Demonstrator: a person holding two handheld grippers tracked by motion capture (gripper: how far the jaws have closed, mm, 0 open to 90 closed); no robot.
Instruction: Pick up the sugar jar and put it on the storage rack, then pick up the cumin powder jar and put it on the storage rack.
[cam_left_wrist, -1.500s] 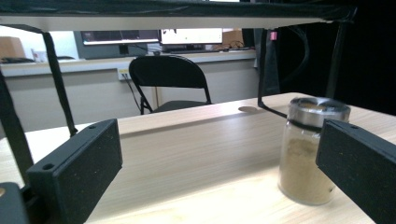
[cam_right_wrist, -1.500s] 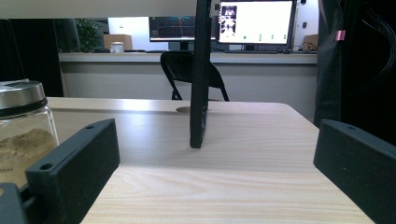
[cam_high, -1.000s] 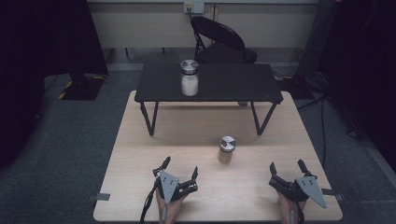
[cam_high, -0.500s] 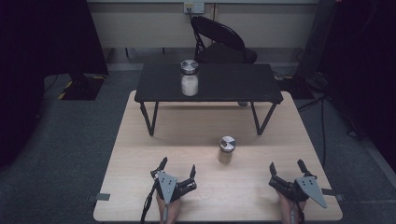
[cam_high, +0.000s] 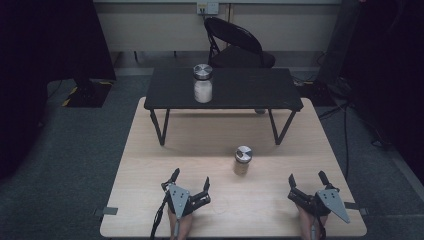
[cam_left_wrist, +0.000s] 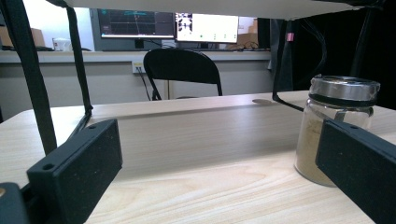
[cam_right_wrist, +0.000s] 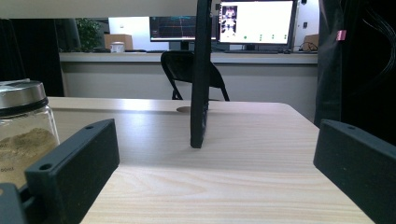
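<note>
On the wooden tabletop (cam_high: 150, 150) stands a black raised stand (cam_high: 240, 90) bearing a white-filled jar (cam_high: 203, 83). A tan-powder jar (cam_high: 242, 160) sits mid-table. Left gripper (cam_high: 190, 186) and right gripper (cam_high: 307, 182) rest near the front edge, jaws wide, holding nothing.

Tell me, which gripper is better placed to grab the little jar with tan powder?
Probably the left gripper. The small jar stands between both open grippers, slightly nearer the left one; the right gripper looks a bit farther off. It's close, though.
</note>
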